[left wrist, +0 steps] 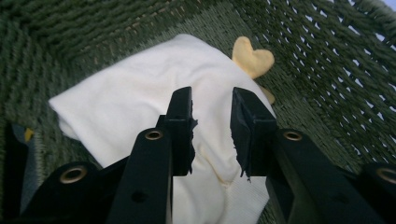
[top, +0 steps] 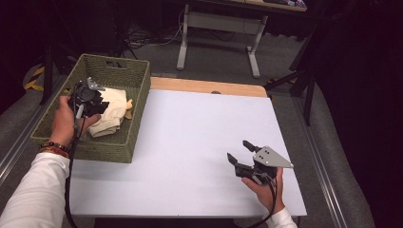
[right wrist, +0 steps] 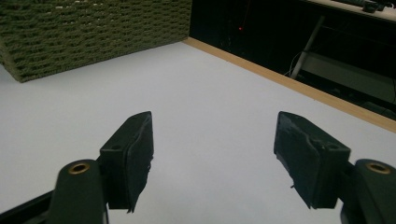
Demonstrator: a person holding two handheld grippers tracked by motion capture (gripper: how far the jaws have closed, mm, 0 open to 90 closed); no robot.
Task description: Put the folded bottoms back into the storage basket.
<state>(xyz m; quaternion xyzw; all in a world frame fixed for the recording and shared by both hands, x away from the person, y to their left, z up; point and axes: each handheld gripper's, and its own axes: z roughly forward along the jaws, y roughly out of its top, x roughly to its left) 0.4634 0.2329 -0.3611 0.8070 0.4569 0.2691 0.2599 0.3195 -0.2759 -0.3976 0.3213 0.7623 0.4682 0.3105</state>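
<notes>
Two grippers show in the high view. At the left of the frame, the left gripper [top: 90, 100] hangs inside the green woven basket [top: 134, 123], its fingers [left wrist: 181, 126] a narrow gap apart and gripping nothing, just above the cream folded cloth [left wrist: 126, 102] on the basket floor. A yellow soft toy [left wrist: 252, 58] pokes out behind the cloth. At lower right, the right gripper [top: 240, 151] sits over the white worktop [top: 190, 142], fingers [right wrist: 133, 154] wide and empty.

A folded cream cloth [left wrist: 140, 107] lies crumpled in the green woven basket [top: 138, 76], toward its right wall and nearer the basket's front. Its folds bunch loosely. A small yellow heart-shaped piece [left wrist: 252, 58] peeks out at its far edge, against the basket floor.
</notes>
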